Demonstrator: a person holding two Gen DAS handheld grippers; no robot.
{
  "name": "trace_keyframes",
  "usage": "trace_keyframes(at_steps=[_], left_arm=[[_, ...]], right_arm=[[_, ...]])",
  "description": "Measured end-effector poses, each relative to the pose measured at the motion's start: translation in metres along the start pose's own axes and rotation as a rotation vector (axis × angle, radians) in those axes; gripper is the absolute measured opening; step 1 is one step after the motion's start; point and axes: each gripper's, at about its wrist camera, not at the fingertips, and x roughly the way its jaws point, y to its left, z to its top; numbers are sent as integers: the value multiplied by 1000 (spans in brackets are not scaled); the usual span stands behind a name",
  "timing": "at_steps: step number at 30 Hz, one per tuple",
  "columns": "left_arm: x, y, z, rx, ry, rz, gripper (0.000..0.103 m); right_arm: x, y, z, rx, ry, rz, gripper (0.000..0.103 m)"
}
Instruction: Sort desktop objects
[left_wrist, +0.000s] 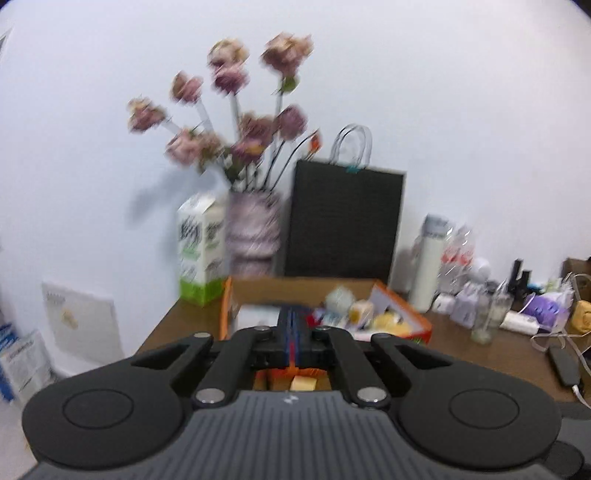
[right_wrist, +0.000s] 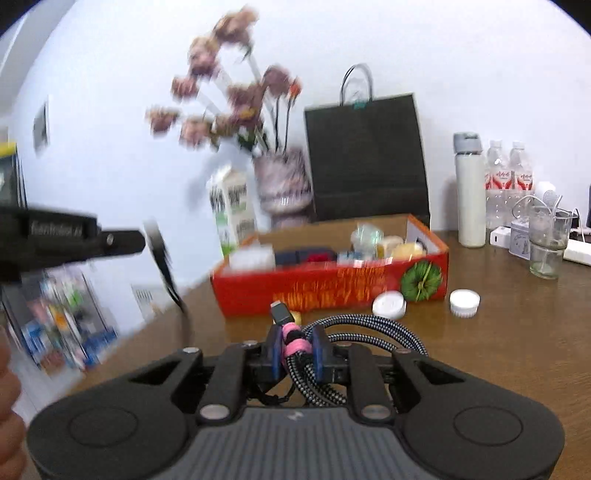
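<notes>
Left gripper jaws closed together; right gripper jaws clamped.

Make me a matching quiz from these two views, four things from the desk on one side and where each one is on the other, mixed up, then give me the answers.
Things:
1. braided cable
2. two white caps
3. milk carton
4. black paper bag

Places:
A. standing against the wall behind the red box
B. lying on the desk in front of the red box
C. clamped in the right gripper
D. standing left of the flower vase

Pairs: 1-C, 2-B, 3-D, 4-A
</notes>
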Motion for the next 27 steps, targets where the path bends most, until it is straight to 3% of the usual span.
trace_keyframes(at_steps=[2, 6, 7, 8, 10, 13, 18, 20, 22, 24, 27], left_arm=[[7, -3, 13, 20, -32, -15, 1], [25, -2, 18, 56, 11, -5, 3], [31, 1, 10, 75, 49, -15, 13], [38, 5, -2, 88, 103, -13, 48], [55, 17, -35, 91, 224, 33, 95], [59, 34, -83, 106, 355, 53, 76], [64, 41, -113, 98, 418, 49, 73], [74, 39, -110, 110, 433, 61, 45], [89, 36, -107, 108, 458, 30, 37], [107, 35, -103, 103, 469, 3, 38], [133, 39, -90, 49, 475, 17, 43]], right_arm=[[-2, -3, 16, -21, -49, -14, 15], [-1, -16, 47, -12, -112, -37, 15], [-1, -20, 51, -10, -126, -44, 15], [-1, -25, 52, -9, -129, -54, 15], [1, -36, 48, 12, -115, -68, 15], [9, -48, 30, 43, -56, -67, 16], [21, -52, 9, 82, 0, -26, 16], [26, -46, 5, 84, 6, 7, 16], [27, -40, 2, 74, 10, 36, 16], [25, -35, -1, 64, 8, 56, 16], [24, -31, -4, 58, 13, 68, 16]])
